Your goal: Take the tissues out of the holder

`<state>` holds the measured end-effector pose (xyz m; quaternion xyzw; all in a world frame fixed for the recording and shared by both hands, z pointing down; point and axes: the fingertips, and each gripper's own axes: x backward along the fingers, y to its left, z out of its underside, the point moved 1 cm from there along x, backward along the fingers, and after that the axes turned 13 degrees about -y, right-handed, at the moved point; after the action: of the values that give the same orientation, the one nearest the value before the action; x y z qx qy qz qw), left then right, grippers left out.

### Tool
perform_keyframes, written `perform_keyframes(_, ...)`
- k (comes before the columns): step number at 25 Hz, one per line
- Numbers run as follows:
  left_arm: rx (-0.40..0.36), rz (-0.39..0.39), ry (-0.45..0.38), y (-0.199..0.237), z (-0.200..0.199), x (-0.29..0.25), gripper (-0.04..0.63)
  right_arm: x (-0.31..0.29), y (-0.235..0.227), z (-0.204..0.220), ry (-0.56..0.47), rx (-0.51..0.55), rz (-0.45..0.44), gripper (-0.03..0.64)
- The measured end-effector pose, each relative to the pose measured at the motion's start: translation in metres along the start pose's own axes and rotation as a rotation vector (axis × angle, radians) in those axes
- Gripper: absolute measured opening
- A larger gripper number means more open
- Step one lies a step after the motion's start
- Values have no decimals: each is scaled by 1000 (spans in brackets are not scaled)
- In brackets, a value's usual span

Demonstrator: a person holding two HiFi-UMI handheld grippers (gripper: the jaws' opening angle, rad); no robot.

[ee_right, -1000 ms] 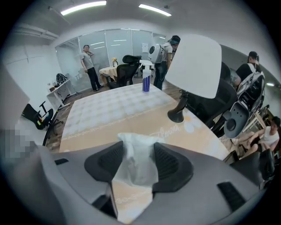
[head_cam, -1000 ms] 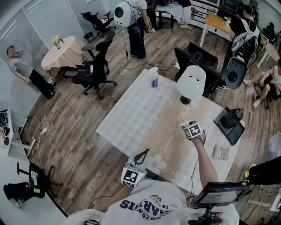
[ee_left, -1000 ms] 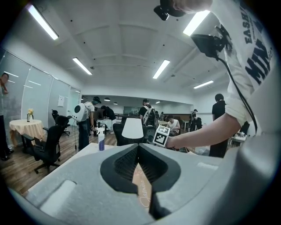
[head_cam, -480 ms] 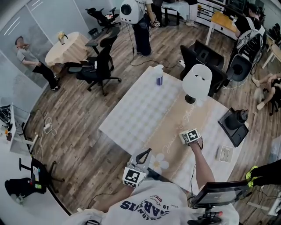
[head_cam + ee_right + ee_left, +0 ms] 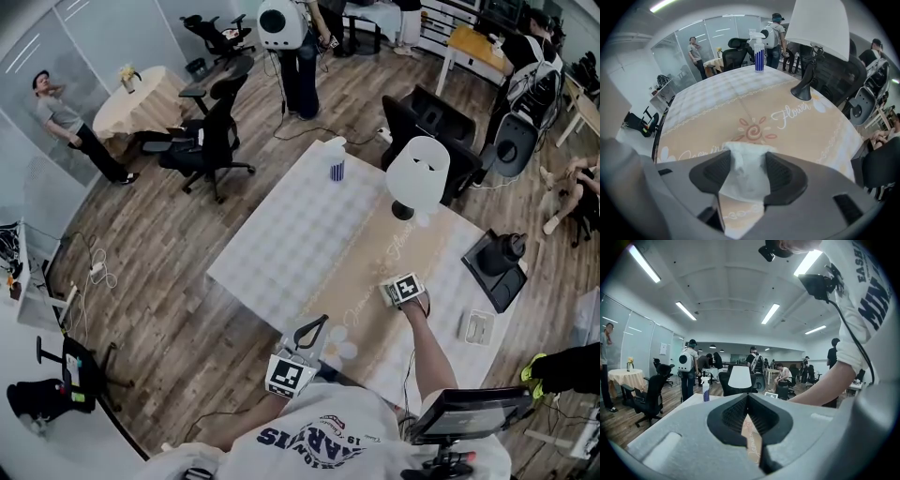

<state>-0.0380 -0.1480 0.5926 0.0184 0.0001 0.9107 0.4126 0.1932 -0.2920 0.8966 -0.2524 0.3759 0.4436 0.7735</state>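
Observation:
My right gripper [image 5: 746, 157] points steeply down over the tan table runner [image 5: 787, 126] and is shut on a crumpled white tissue [image 5: 745, 180], which hangs between its pads. In the head view the same right gripper [image 5: 401, 292] sits at mid-table under its marker cube, a little nearer to me than the white holder [image 5: 415, 173] on its black stand [image 5: 804, 89]. The left gripper [image 5: 315, 326] is held near the table's front edge. Its jaws meet at the tips in the left gripper [image 5: 747, 399] view, with nothing in them.
A blue-striped spray bottle [image 5: 335, 170] stands at the table's far corner. At the right end of the table are a black device [image 5: 497, 262] and a small white box [image 5: 476, 326]. Office chairs [image 5: 211, 150] and several people surround the table.
The right gripper has come down toward the runner, away from the holder, with the tissue in it. The left gripper has stayed in place.

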Motion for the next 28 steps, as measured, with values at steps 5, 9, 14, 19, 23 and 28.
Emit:
perform_keyframes(5,-7,10,12,1,-1,4,3,-1,0,-4,2,31,-14,274)
perform_keyframes(9,-7,15,0,3,-2,5,3,6,-5,-18,-42,108,-17,328)
perform_keyframes(14,-5,29,-14,5,-5,2,3,38,-17,-57,-165,76,46,327)
perform_keyframes(19,4,91,-36,1,-11,-13,3,97,-20,-100,-344,30,94,237)
perform_keyframes(23,-3,133,-62,-10,-26,-26,3,162,-11,-131,-496,-14,113,174)
perform_keyframes(28,-11,233,-84,-25,-32,-46,3,242,0,-145,-668,-65,142,108)
